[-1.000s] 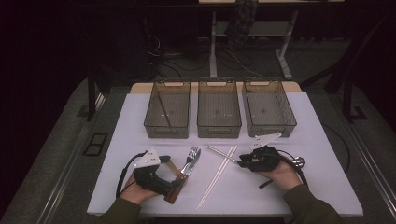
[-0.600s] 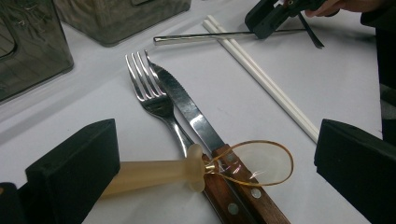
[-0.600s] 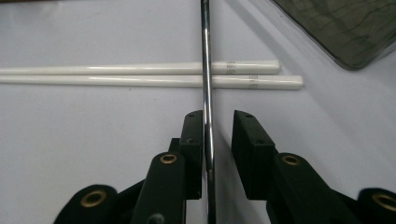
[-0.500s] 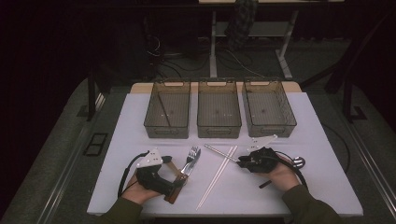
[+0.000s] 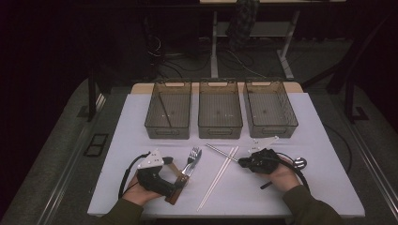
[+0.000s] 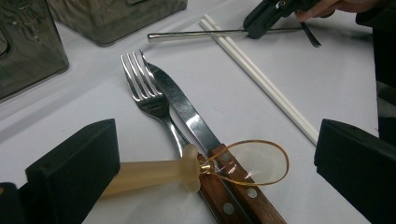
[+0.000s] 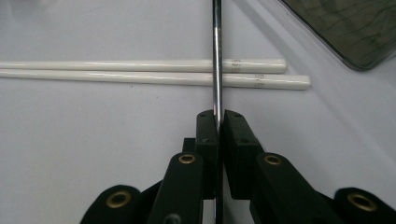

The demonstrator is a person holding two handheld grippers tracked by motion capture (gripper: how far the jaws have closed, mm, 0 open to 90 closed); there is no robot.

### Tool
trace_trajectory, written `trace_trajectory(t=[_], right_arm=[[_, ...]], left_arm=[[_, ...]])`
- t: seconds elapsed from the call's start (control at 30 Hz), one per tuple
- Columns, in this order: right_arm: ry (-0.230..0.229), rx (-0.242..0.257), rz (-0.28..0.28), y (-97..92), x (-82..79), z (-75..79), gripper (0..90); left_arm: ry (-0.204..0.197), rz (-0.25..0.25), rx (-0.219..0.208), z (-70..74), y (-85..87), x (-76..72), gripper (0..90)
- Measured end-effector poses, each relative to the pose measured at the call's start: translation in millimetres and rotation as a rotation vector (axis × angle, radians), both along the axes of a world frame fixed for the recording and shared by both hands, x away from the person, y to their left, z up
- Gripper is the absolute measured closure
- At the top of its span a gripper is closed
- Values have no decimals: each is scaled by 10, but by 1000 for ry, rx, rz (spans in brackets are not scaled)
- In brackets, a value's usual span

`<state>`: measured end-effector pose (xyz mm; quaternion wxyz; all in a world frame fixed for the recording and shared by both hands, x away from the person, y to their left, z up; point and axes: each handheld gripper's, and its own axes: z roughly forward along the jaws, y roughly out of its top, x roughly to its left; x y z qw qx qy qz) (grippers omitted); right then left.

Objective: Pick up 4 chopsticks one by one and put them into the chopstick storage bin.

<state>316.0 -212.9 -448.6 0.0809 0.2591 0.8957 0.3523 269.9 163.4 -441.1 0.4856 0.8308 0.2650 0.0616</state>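
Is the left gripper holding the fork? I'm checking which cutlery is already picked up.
No. In the left gripper view the left gripper stands wide open, and the fork lies flat on the table beside the knife.

White chopsticks (image 7: 140, 72), silver rod (image 7: 216, 56), seemingly smoke-tinted bins (image 5: 220, 110)

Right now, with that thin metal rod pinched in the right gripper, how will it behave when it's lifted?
The metal rod looks straight and stiff, so it probably won't sag. It's polished and round, gripped near one end by the right gripper, so it may pivot or slip. It lies across the white chopsticks and might nudge them.
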Motion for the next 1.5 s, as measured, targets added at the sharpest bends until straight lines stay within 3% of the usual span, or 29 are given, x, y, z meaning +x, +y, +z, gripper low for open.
trace_trajectory(t=[0.3, 0.53, 0.67, 1.2, 1.5], right_arm=[[-14, 5, 4, -6, -7, -7, 849], [27, 23, -12, -23, 22, 3, 850], [27, 15, -18, -41, 20, 19, 850], [13, 97, -20, -157, -2, 181, 850], [12, 114, -22, -147, -4, 252, 850]], left_arm=[[1, -2, 2, 0, -4, -1, 0], [0, -5, -1, 5, 0, 0, 0], [0, -5, -2, 8, 5, 1, 0], [1, -3, -5, 10, 12, 1, 0], [1, -3, -3, 10, 13, 1, 0]])
